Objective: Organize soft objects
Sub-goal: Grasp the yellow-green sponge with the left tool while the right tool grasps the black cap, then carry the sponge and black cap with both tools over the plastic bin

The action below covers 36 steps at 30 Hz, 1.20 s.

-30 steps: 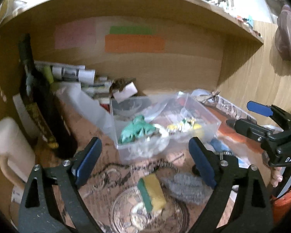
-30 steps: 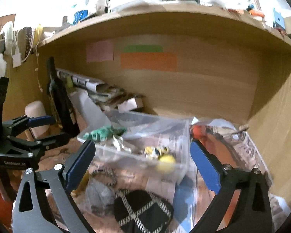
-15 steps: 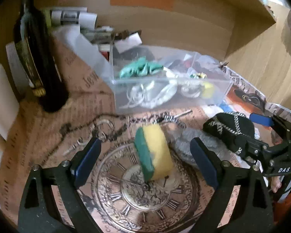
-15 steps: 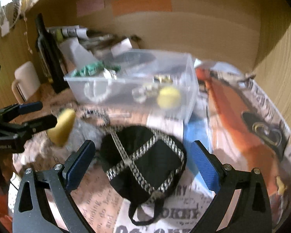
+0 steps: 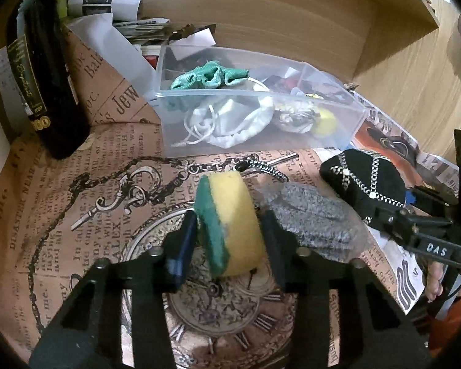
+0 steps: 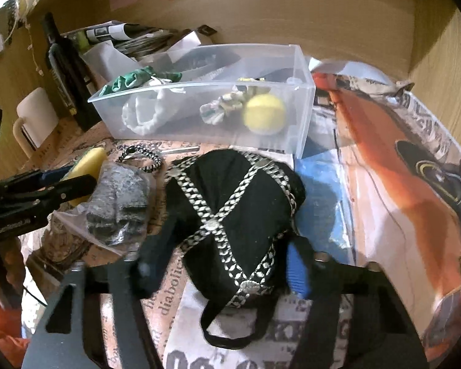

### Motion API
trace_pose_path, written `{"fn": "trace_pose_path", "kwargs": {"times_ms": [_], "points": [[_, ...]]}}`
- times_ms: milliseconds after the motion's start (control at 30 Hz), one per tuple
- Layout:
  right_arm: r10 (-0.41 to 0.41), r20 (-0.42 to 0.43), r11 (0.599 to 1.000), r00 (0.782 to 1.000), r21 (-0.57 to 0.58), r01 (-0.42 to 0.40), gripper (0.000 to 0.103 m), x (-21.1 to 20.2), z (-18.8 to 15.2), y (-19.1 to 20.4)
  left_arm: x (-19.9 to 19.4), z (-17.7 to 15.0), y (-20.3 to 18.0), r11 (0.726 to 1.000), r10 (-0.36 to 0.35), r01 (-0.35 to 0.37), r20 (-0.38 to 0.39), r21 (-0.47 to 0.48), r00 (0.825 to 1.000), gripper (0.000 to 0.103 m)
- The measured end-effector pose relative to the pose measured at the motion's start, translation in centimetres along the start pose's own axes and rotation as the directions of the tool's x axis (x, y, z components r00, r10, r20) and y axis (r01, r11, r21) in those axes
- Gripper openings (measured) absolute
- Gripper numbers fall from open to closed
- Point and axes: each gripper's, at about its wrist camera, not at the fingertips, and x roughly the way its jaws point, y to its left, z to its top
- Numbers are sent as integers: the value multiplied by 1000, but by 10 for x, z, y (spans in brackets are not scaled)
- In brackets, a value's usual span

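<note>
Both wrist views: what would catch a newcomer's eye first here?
The yellow-and-green sponge, pinched upright in the left hand-held gripper over the clock-print paper. Next, the black pouch with silver chains between the fingers of the right hand-held gripper, in front of the clear plastic bin.

Right gripper [image 6: 221, 272]: left finger motion-blurred, contact with black pouch [image 6: 235, 215] unclear. Dark bottle [image 5: 43, 70]: top cut off by frame edge. Yellow ball [image 6: 264, 114]: hazy behind clear bin [image 6: 304, 117] wall.

Both wrist views low and close over the desk, facing the back wall, sharing the clear bin [image 5: 261, 117] [image 6: 206, 113]
</note>
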Motion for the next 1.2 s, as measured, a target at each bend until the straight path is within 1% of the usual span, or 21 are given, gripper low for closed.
{"fn": "trace_pose_path", "kwargs": {"times_ms": [67, 100, 133, 167, 200, 367, 533, 667, 867, 1033, 1100, 1200], "points": [[3, 10, 1000, 1000, 11, -3, 37, -2, 0, -1, -2, 0, 0, 1000, -1, 1, 5, -2, 1000, 33], [4, 19, 1000, 1000, 13, -4, 34, -5, 1, -1, -3, 0, 1, 1000, -1, 1, 12, -3, 1000, 31], [4, 25, 1000, 1000, 15, -5, 29, -6, 1, -1, -4, 0, 2, 1000, 0, 0, 17, -3, 1000, 30], [4, 34, 1000, 999, 18, -5, 19, -8, 2, -1, -7, 1, 3, 1000, 1, -1, 26, -5, 1000, 30], [1, 45, 1000, 999, 24, -2, 14, -11, 3, -2, -9, 1, 4, 1000, 1, -1, 35, -6, 999, 30], [-8, 114, 1000, 993, 31, 4, 13, -27, 11, -1, -25, 8, 7, 1000, -2, 3, 88, -15, 996, 29], [9, 177, 1000, 984, 17, -12, 13, -43, 24, 3, -46, 22, 4, 1000, 1, 0, 158, -10, 987, 29], [14, 241, 1000, 970, -1, -14, 13, -58, 38, 6, -62, 39, 1, 1000, -7, 7, 220, 1, 975, 29], [12, 331, 1000, 944, -20, -5, 13, -75, 62, 8, -73, 66, -6, 1000, -24, 19, 296, 20, 955, 29], [3, 395, 1000, 919, -29, 10, 13, -82, 84, 9, -72, 87, -10, 999, -49, 38, 326, 39, 944, 29], [4, 406, 999, 914, -32, 10, 13, -83, 89, 8, -68, 97, -11, 998, -60, 48, 327, 44, 943, 29], [4, 418, 999, 908, -39, 13, 13, -79, 101, 8, -59, 108, -13, 998, -56, 45, 320, 42, 946, 29]]}}
